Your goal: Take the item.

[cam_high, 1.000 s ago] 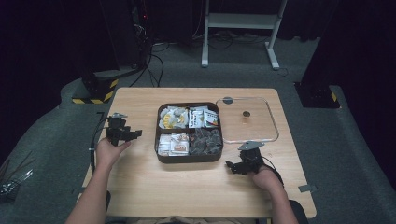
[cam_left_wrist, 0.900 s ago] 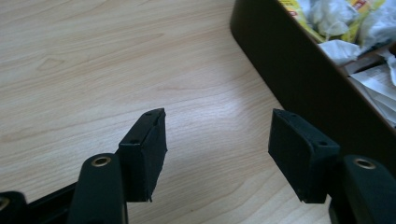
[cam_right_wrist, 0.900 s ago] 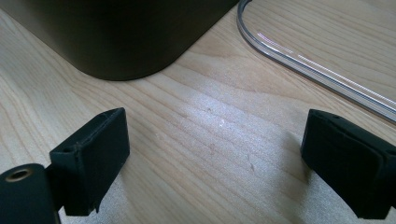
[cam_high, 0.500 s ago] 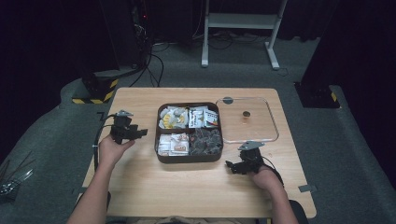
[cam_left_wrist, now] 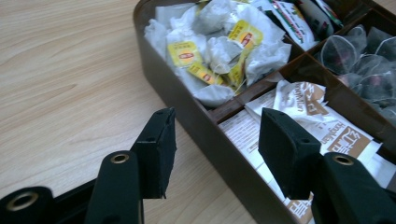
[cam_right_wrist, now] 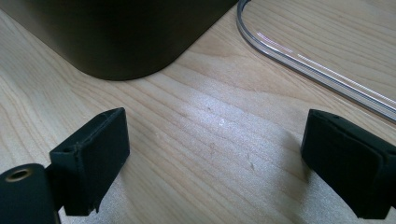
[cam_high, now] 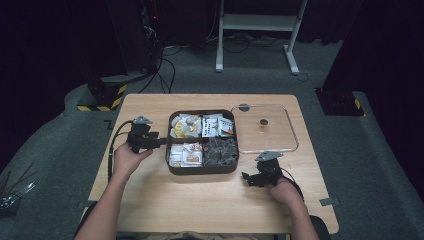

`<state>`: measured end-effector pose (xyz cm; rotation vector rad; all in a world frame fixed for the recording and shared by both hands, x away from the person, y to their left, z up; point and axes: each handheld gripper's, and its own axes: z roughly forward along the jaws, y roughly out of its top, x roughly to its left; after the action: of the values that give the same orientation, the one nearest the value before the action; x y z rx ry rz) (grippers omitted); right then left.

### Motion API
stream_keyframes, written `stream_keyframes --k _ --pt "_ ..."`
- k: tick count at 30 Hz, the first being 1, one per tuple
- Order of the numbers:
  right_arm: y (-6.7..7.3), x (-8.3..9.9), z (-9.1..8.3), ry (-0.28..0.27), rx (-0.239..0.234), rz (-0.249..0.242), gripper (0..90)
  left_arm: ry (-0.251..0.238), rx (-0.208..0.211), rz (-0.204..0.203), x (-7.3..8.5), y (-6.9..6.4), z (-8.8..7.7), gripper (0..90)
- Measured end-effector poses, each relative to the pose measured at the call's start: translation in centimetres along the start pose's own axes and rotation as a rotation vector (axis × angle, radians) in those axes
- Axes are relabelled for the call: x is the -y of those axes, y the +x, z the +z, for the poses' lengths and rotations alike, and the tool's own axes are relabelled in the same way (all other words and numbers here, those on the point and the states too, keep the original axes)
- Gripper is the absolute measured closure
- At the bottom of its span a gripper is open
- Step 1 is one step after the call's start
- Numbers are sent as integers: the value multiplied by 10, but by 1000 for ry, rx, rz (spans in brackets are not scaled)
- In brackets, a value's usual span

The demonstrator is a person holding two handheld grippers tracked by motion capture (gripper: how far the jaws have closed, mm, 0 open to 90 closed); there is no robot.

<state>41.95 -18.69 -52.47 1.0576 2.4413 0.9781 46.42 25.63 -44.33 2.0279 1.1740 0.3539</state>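
Your left gripper (cam_high: 159, 141) sits at the left wall of the brown box (cam_high: 170, 165); its jaws have just been closing, and now they stand about half apart with nothing pinched; in the left gripper view the box wall runs between the two black pads, so one pad is outside over the table (cam_high: 150, 200) and the other is over the white and brown packets (cam_left_wrist: 322, 126). I think you are at the reaching step, getting ready to pick a tea thing from the box; the next move calls for you to lift a bit, slide over the wall, and come down on one packet or one of the tea bags with yellow tags (cam_left_wrist: 205, 51), then squeeze gently, because paper bags are soft and can tear or drag their neighbours up with them.

Your right gripper (cam_high: 256, 179) rests low on the table near the box's right front corner; its jaws are wide and hold nothing; the clear lid (cam_high: 287, 142) lies flat beside the box, touching the table.

From the high view you see the whole box with its four parts, the lid, and both your hands; from the left gripper view you see the tags and printing up close, and the dark see-through bags (cam_left_wrist: 369, 60) too; from the right gripper view you see the box's dark corner (cam_right_wrist: 140, 42) and the lid's shiny rim (cam_right_wrist: 317, 65) close by.
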Motion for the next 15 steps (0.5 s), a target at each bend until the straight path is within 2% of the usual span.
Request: stream_keyframes --k 5,15 --pt "1 0 0 0 4 4 78 1 12 23 -4 -6 4 468" --pt "2 2 -2 2 10 16 78 0 42 43 -11 -15 13 468"
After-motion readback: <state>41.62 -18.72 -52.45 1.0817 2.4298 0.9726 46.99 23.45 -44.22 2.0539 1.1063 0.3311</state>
